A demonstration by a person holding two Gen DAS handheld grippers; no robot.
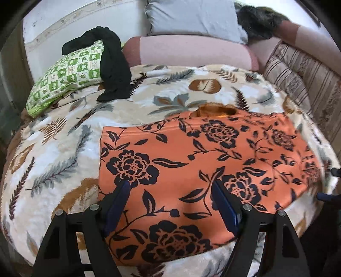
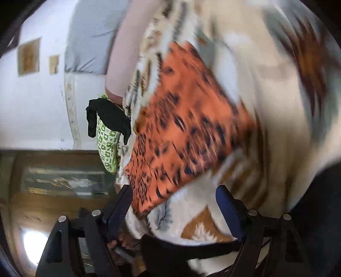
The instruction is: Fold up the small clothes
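While your left gripper (image 1: 170, 191) hovers with its blue-padded fingers spread wide over the near edge of the orange garment printed with black flowers (image 1: 191, 162), that garment lies flat in a rough rectangle on the cream plush blanket with leaf motifs (image 1: 64, 138); your right gripper (image 2: 173, 198) is also spread and holds nothing, its view tilted and blurred, with a corner of the garment (image 2: 187, 119) between its fingers; a black cloth (image 1: 113, 70) drapes over a green-and-white checked pillow (image 1: 68, 74) at the far left; a pink bolster (image 1: 187, 51) and grey pillow (image 1: 191, 17) lie behind
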